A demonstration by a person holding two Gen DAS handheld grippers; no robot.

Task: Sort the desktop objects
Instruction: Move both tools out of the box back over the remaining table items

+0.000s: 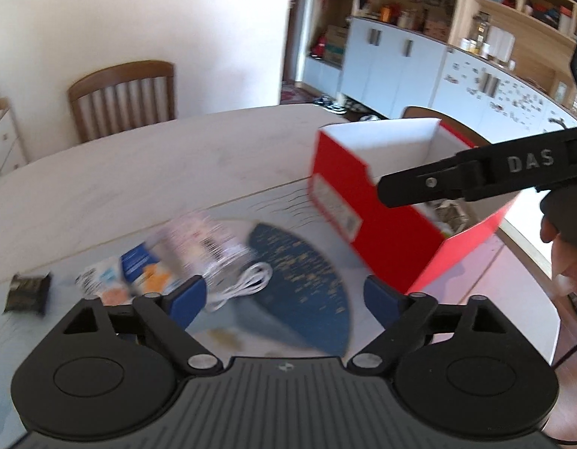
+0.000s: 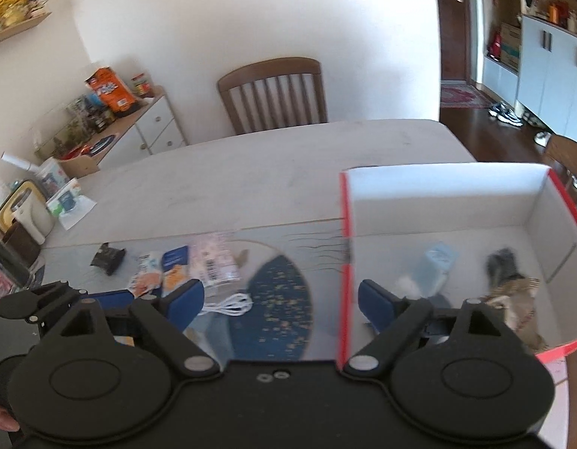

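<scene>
One red box (image 2: 344, 262), one white cable (image 2: 232, 305), one dark packet (image 2: 108, 258), two chairs (image 2: 273, 93), two claws (image 2: 281, 299).

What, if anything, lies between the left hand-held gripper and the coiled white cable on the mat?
Nothing visible. The left hand-held gripper hangs open above the mat, and the white cable lies uncovered just ahead of its left finger, beside the blurred packets.

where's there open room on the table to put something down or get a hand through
The far half of the table, between the wooden chair and the red box, shows bare. Crowded: the near strip left of the box, with packets, a white cable and a dark wrapper.
</scene>
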